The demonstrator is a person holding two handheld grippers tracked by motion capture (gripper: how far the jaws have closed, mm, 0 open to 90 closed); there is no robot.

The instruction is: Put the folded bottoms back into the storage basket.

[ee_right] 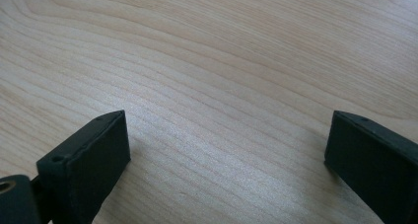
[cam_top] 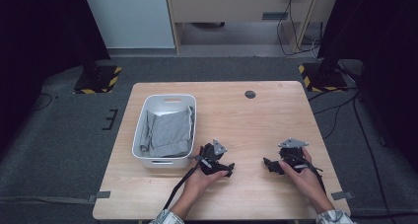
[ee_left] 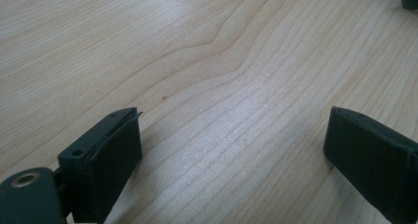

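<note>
I see the pale wood-grain table [cam_top: 256,115] running bare ahead of both tools. The white plastic bin [cam_top: 148,157], holding folded grey cloth [cam_top: 170,132], sits just beside my left gripper [cam_top: 229,170]. My right gripper [cam_top: 266,162] is well apart from it; both jaw pairs stand wide, empty.

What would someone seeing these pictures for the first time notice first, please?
Probably the white basket at the table's left side, with grey cloth folded inside. Next, the left gripper and right gripper near the front edge, both open and empty, their fingers spread over bare wood.
</note>
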